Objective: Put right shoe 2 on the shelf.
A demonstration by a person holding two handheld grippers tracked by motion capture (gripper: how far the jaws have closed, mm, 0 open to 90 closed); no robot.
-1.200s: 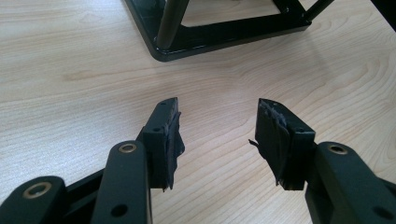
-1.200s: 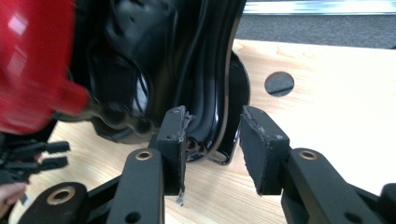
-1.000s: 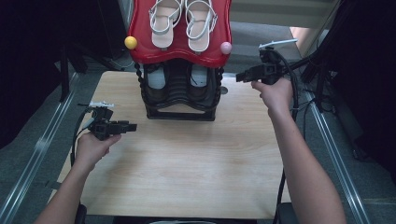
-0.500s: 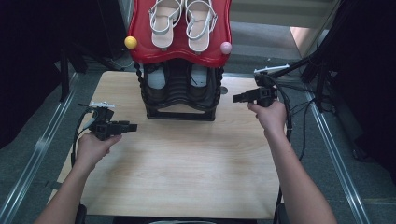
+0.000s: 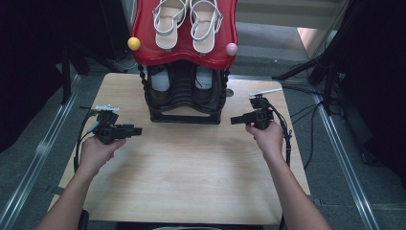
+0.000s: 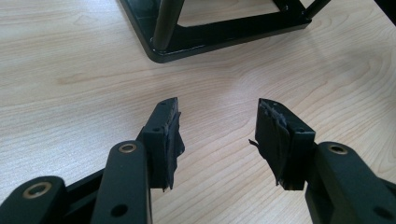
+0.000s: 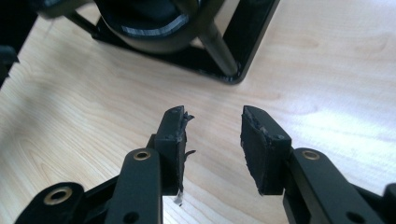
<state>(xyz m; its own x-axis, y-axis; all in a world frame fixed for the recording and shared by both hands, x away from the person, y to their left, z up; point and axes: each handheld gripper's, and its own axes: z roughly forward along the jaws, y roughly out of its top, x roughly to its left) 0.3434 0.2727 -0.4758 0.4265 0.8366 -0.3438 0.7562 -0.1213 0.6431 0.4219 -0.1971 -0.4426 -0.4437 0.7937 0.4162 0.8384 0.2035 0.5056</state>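
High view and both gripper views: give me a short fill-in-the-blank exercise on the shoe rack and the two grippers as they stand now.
1. The pair of white sandals lies on the rack's ____ top shelf.
2. The left gripper has its jaws ____, with bare table between them.
3. The right gripper points at the rack's black ____.
4. The knob at the top shelf's left corner is ____.

Missing words: red; open; base frame; yellow
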